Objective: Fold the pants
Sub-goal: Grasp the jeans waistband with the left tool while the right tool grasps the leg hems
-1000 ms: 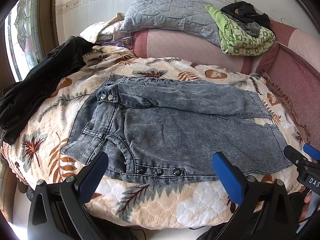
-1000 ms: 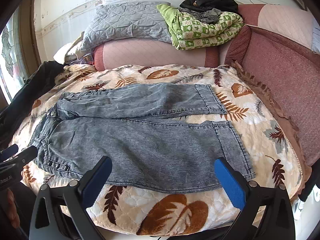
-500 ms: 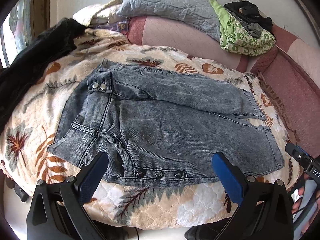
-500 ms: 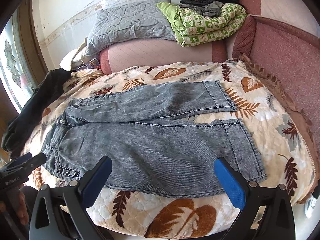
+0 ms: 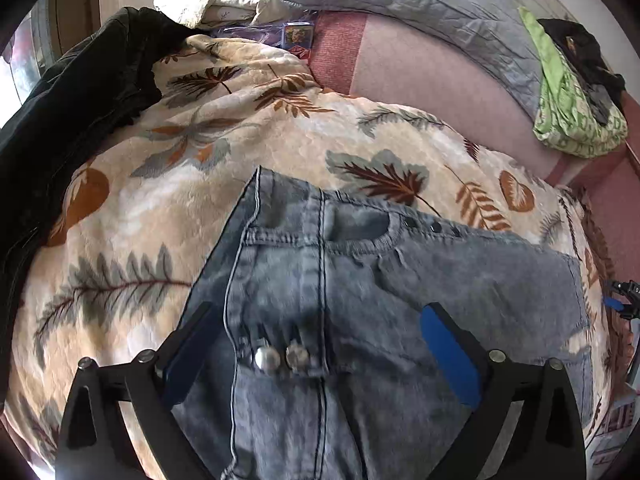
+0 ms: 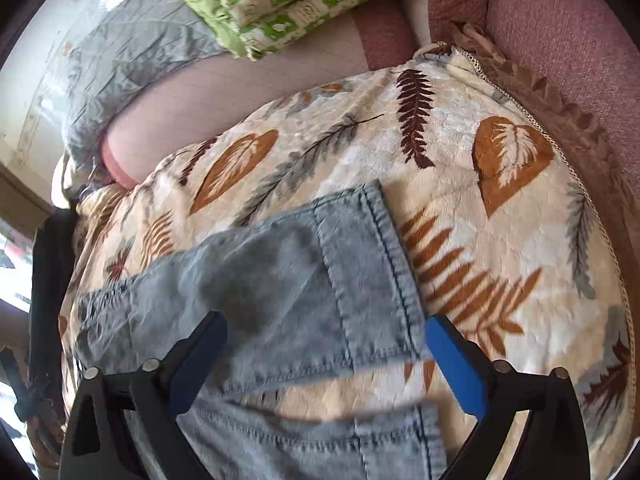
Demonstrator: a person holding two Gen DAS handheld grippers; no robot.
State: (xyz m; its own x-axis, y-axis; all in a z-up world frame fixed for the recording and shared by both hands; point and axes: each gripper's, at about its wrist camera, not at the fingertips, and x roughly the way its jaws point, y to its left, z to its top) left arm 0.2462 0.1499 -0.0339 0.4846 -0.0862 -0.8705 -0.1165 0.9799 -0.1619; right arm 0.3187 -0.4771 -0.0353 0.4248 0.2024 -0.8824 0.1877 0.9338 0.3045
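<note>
Grey-blue denim pants (image 5: 380,280) lie flat on a leaf-patterned blanket (image 5: 160,184) on a bed. My left gripper (image 5: 320,356) is open, low over the waistband, with two metal buttons (image 5: 282,358) between its fingers. My right gripper (image 6: 324,360) is open, low over the hem of the far leg (image 6: 360,264). The near leg's hem (image 6: 360,440) lies below it. The right gripper also shows at the right edge of the left wrist view (image 5: 622,300).
A black jacket (image 5: 80,80) lies along the left side of the bed. A grey quilted pillow (image 5: 420,4) and a green patterned blanket (image 5: 572,120) rest on the pink headboard cushion (image 5: 432,80). A dark red padded side (image 6: 560,40) borders the bed on the right.
Both grippers have moved forward and down, from the near bed edge to close over the pants: the left over the waistband, the right over the far leg's hem. Both stay open.
</note>
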